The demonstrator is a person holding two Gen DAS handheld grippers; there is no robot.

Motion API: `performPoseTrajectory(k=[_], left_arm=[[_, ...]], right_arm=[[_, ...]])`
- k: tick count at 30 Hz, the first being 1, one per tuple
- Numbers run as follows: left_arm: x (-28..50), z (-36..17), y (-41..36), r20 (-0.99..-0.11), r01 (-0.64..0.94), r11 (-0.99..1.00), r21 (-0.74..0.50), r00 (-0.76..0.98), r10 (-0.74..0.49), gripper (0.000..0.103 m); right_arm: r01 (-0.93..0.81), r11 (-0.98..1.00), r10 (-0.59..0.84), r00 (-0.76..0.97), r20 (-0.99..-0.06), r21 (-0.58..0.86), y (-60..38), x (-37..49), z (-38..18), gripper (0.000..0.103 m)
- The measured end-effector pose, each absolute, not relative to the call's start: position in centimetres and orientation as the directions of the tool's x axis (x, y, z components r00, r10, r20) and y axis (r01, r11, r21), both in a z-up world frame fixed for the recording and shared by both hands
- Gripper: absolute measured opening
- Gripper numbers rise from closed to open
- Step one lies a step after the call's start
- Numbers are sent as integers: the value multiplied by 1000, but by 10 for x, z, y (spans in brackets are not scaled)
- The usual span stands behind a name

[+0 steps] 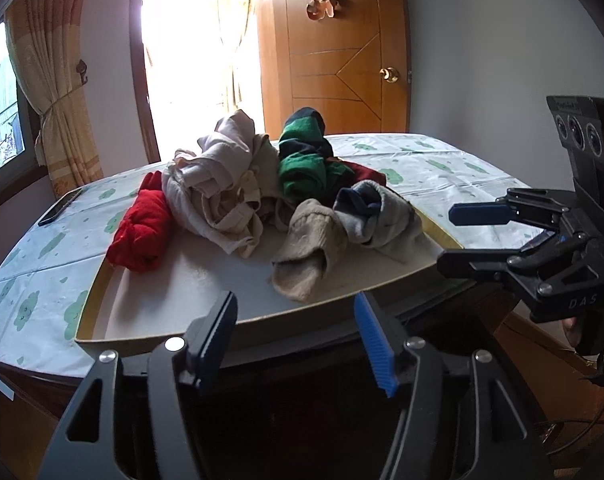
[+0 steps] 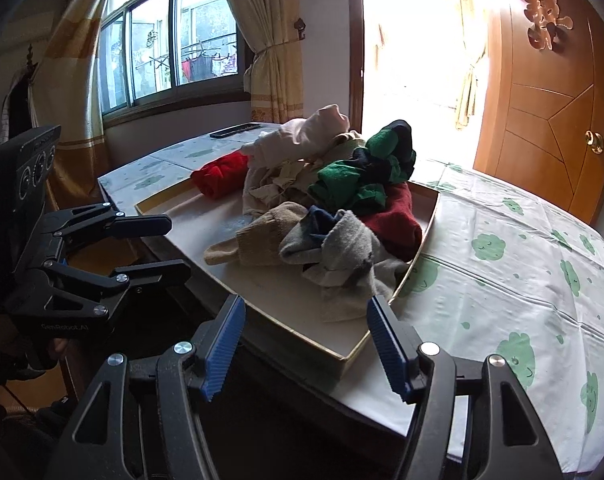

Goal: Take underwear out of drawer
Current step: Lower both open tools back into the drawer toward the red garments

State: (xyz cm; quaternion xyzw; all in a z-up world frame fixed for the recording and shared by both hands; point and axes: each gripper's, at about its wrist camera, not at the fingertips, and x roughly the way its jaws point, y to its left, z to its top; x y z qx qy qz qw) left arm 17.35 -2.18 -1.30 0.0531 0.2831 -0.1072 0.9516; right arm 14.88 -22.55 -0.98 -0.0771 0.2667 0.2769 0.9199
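**Well ahead of both open jaws: the heap in the drawer**

Right now the underwear (image 1: 226, 184) lies as a pale beige crumple in the middle of the heap, toward the far side of the drawer (image 1: 182, 304), a shallow white tray with a yellowish rim. It is beyond my reach on both sides, touching neither pair of fingers. A red roll (image 1: 142, 228) sits just to its left in my left view, a green-and-navy bundle (image 1: 303, 152) presses against its right, and a tan sock (image 1: 309, 248) and a grey sock (image 1: 377, 220) lie nearer to me (a dark red piece shows behind the grey one).

My left gripper (image 1: 296, 344) hangs in front of the drawer's near rim, jaws spread wide, nothing between the blue pads. My right gripper (image 2: 305, 344) hangs off the drawer's near right corner, also spread and empty; from there the underwear (image 2: 290, 168) sits past the socks, beneath a whitish garment (image 2: 313, 128) that tops the pile. Each gripper shows in the other's view, off to the side and apart from the cloth.

The drawer rests on a table (image 2: 521, 280) covered with a white cloth printed with green clouds. A dark phone (image 1: 60, 207) lies near the table's far left edge. Behind stand a curtained window (image 2: 170, 40), a bright doorway and a wooden door (image 2: 549, 112).
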Motion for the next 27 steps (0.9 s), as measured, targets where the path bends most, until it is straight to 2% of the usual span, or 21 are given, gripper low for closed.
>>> performPoseTrajectory(k=[13,18,27], left_arm=[[140,-48,6,-603,215,974,68,787,-131,66],[141,-61,16,-631,196,979,56,767,-117,72],[148,-83,26,-700,174,983,59,709,-84,73]], right_arm=[[-692,708,486,621,-615,-140,-178,97,-52,65],[-733,664,488,576,-656,-150,-160,96,-68,66],[-811,541,415,487,-769,-221,-124,100,-103,65]])
